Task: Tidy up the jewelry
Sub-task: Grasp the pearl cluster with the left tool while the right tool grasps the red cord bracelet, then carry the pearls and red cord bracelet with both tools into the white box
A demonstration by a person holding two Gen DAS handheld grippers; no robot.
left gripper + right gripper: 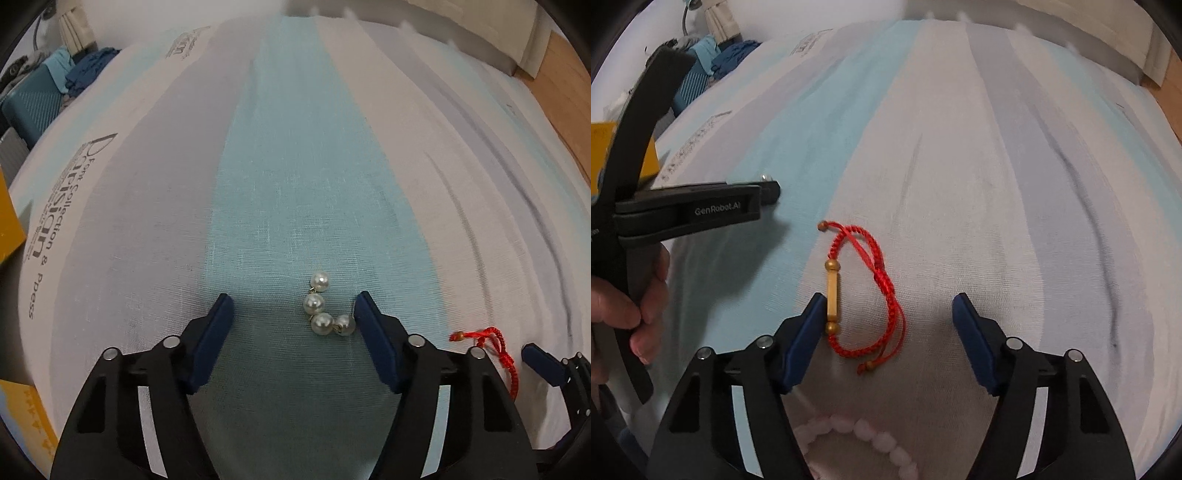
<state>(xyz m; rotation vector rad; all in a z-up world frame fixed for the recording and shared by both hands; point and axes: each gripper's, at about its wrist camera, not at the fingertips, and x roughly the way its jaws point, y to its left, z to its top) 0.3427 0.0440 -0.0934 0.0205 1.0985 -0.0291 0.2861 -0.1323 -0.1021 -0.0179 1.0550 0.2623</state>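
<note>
A short chain of several white pearls point(320, 309) lies on the teal stripe of the striped cloth point(295, 166). My left gripper point(293, 308) is open, and the pearls lie between its fingertips, close to the right finger. A red braided cord bracelet with a gold bar point(866, 295) lies on the cloth; it also shows in the left wrist view point(491, 341). My right gripper point(889, 306) is open around the bracelet, its left finger touching the gold bar. The left gripper's body point(701, 212) shows at the left, held by a hand.
A pink bead bracelet point(864, 439) lies just below the right gripper. Yellow boxes point(11, 229) sit at the left edge. A teal case point(33, 107) and blue clothes sit at the far left. A wooden floor point(565, 92) shows at the right.
</note>
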